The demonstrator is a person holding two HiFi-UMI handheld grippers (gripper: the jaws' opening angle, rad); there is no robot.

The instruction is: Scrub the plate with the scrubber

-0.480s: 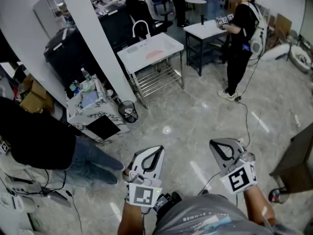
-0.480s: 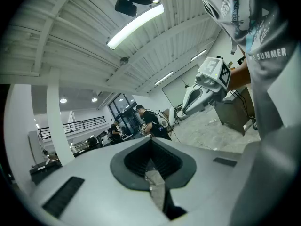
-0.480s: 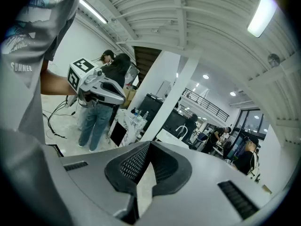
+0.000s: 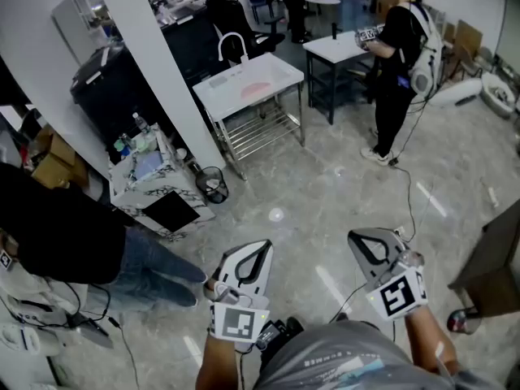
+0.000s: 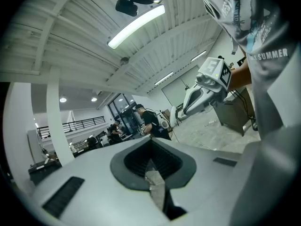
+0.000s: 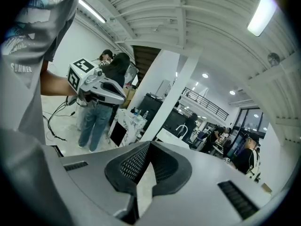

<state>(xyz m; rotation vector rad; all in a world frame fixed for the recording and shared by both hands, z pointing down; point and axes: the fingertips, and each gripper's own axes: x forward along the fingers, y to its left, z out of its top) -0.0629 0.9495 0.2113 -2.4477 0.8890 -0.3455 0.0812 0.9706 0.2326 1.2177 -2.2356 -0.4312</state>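
I stand on the grey floor, well away from the white sink table (image 4: pixel 213 88). A pinkish plate (image 4: pixel 254 90) lies in its basin beside the curved faucet (image 4: pixel 232 45). No scrubber shows in any view. My left gripper (image 4: pixel 262 247) and right gripper (image 4: pixel 358 239) are held low in front of my body, side by side and pointing forward. Both are shut with nothing between the jaws. In the left gripper view the left gripper (image 5: pixel 151 148) points up across the room. The right gripper (image 6: pixel 149 147) likewise has its jaws together and holds nothing.
A white pillar (image 4: pixel 158 71) and a marble-patterned cabinet (image 4: pixel 154 181) with bottles stand left of the sink table, with a wire waste basket (image 4: pixel 213 185) beside them. A person in black (image 4: pixel 400 63) stands at a far table (image 4: pixel 341 49). Another person (image 4: pixel 73 234) is at my left. Cables (image 4: pixel 410 197) cross the floor.
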